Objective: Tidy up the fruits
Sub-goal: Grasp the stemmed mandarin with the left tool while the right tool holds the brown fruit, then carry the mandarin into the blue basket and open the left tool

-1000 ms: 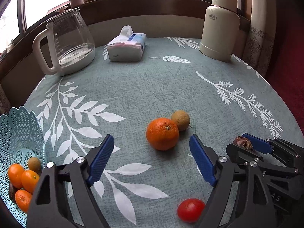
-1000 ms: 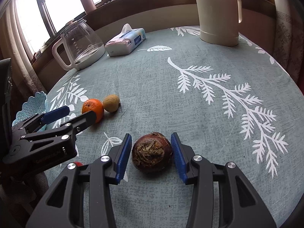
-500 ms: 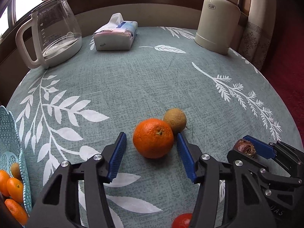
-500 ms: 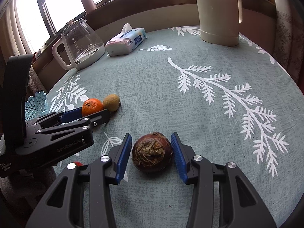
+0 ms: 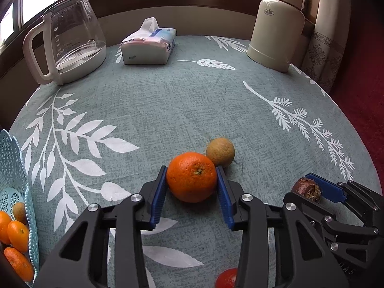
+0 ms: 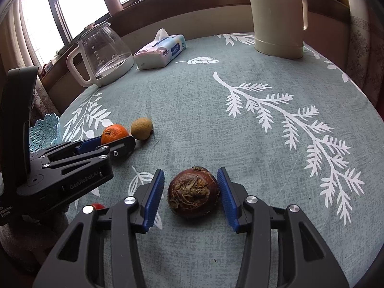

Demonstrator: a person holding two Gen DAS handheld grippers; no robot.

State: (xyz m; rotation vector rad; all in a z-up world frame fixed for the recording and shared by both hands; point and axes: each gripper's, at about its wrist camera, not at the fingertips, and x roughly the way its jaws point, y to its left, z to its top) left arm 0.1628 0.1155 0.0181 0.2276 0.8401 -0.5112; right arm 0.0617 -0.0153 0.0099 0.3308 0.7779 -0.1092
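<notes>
My left gripper [image 5: 191,171] is shut on an orange [image 5: 192,177] resting on the grey-green leaf-print tablecloth [image 5: 168,100]. A brownish-green round fruit [image 5: 220,152] touches the orange at its far right side. My right gripper [image 6: 190,171] is shut on a dark brown, rough-skinned round fruit [image 6: 193,192] that also sits on the cloth. The left wrist view shows that brown fruit [image 5: 307,188] at the right. A small red fruit [image 5: 226,278] lies partly hidden under the left gripper's frame. A light-blue lattice basket [image 5: 14,168] at the left edge holds several small oranges [image 5: 16,232].
At the back of the round table stand a glass kettle [image 5: 72,40], a tissue pack [image 5: 148,46] and a cream thermos [image 5: 276,28]. The table edge curves away on the right next to a curtain [image 5: 321,57]. Windows run behind the table.
My left gripper moved forward around the orange and shut on it. The right gripper and the brown fruit have not moved.
</notes>
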